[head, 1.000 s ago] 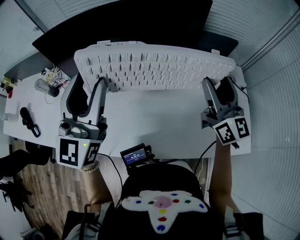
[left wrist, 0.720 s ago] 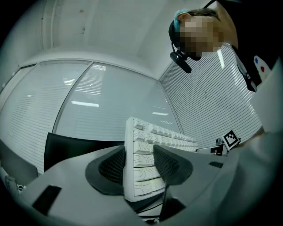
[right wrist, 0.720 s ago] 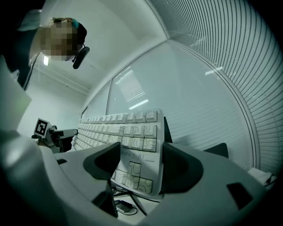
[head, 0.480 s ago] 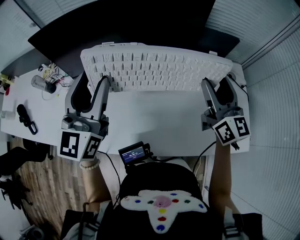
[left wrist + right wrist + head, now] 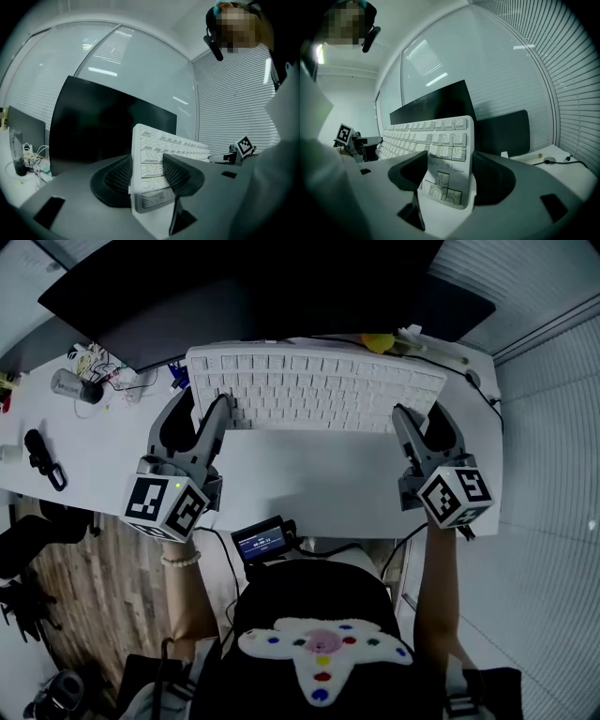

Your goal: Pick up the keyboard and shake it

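Pretty sure this is the shake step. The white keyboard (image 5: 314,390) looks lifted just off the worktop (image 5: 309,479), in front of the dark monitor (image 5: 234,287), keys facing up. The left gripper (image 5: 197,413) has its fingers (image 5: 180,173) clamped across the left end and the right gripper (image 5: 422,420) pinches the right end. Next it needs quick jolts with both grips tight and in sync. The board looks rigid and chunky, with patterned keycaps.
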A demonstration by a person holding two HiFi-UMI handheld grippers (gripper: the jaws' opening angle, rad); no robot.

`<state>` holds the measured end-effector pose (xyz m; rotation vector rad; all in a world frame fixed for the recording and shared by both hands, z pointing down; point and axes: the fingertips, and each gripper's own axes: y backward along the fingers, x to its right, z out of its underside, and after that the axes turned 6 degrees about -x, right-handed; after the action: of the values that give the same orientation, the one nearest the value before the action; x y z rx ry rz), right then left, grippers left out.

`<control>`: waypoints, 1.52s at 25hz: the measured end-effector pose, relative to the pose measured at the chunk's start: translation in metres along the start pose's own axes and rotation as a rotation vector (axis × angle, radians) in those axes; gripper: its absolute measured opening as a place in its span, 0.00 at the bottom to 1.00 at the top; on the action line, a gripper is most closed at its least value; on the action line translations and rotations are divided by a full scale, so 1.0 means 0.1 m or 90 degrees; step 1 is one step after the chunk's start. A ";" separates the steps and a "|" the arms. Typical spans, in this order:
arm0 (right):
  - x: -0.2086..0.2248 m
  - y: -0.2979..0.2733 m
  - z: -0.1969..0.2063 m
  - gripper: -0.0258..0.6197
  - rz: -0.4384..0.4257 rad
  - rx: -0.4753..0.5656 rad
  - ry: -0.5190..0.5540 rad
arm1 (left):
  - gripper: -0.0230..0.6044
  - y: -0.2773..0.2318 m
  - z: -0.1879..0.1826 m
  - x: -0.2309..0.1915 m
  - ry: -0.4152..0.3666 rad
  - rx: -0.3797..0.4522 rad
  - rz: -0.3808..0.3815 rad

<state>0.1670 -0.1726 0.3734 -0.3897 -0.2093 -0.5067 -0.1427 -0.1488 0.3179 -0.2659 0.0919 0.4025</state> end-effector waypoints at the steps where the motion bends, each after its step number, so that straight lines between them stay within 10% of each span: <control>1: 0.03 -0.02 0.15 0.53 0.002 -0.013 -0.006 | 0.37 -0.01 0.15 -0.01 0.005 -0.013 0.000; 25: 0.30 -0.47 1.32 0.53 0.049 -0.301 -0.074 | 0.37 -0.40 1.74 -0.38 0.222 -0.263 -0.012; 38: 0.41 -0.56 1.72 0.53 0.059 -0.373 -0.109 | 0.37 -0.50 2.17 -0.42 0.253 -0.343 -0.017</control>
<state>0.1566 -0.1646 0.5580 -1.0126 -0.2047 -0.4377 -0.1534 -0.1495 0.5437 -0.8776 0.3713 0.3372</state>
